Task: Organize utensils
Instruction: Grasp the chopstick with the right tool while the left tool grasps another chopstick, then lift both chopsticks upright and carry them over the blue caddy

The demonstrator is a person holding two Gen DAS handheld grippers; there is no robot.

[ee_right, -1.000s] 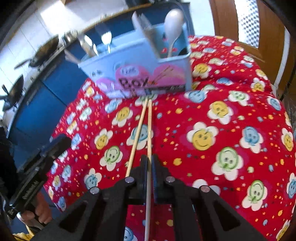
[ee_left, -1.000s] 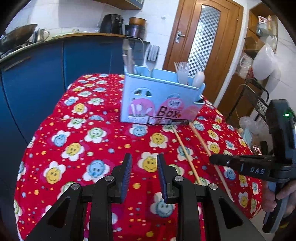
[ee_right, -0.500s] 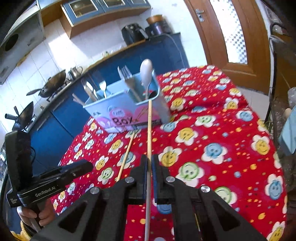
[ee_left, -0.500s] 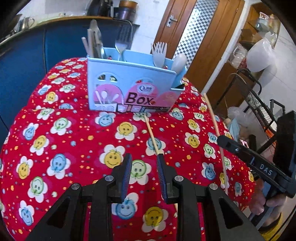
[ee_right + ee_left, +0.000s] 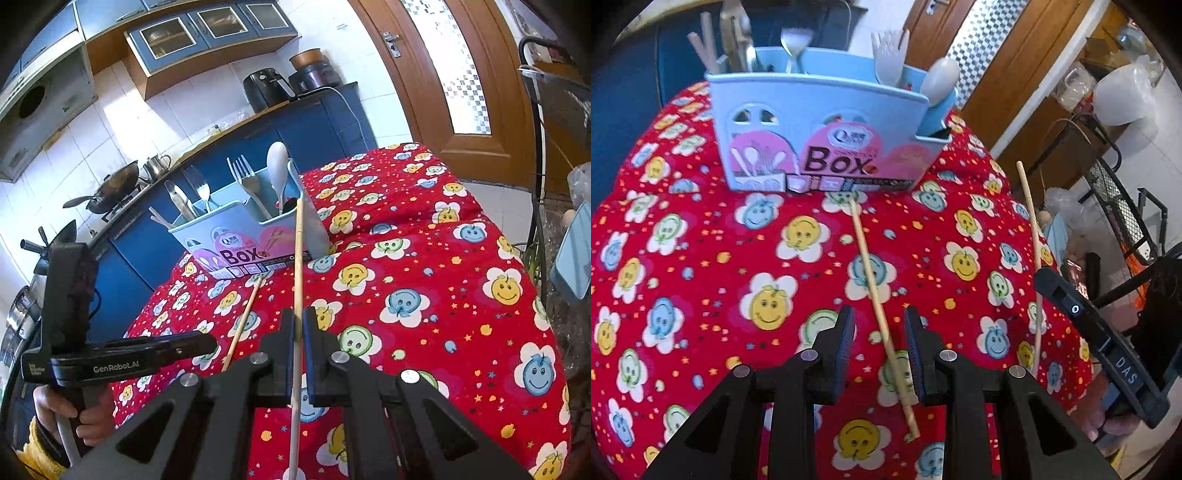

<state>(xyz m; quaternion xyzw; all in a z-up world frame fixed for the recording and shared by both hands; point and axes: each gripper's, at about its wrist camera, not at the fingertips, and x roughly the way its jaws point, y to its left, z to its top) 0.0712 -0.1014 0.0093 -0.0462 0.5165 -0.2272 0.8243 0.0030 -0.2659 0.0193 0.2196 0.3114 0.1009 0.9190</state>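
Since a second ago the right claw (image 5: 298, 334) has lifted one chopstick (image 5: 297, 295) off the red flowered tablecloth (image 5: 424, 280) and raised it, while the left claw (image 5: 879, 338) has come forward over the other chopstick (image 5: 877, 295), which was off to its right then.

The right claw is pressed onto its chopstick partway along the shaft. The tip points toward the right end of the blue utensil box (image 5: 243, 236), and the butt end trails back below the claw. In the left wrist view that stick (image 5: 1030, 236) hangs in the air to the right, clear of the cloth.

The left claw is spread wide, holding nothing. The second chopstick lies flat on the table between its fingers (image 5: 844, 332), closer to the right one, with its far end almost touching the foot of the box. The box already stands full of forks, spoons and a white rice paddle (image 5: 277, 166).

The step in hand looks like gathering the last loose chopsticks for the box. Next, the right claw would need to tip its stick upright and lower it into an open compartment, avoiding the paddle and forks. The left claw would need to drop lower, centre on the stick and close. A thin round stick lying on soft cloth may roll or slip as the fingers meet.
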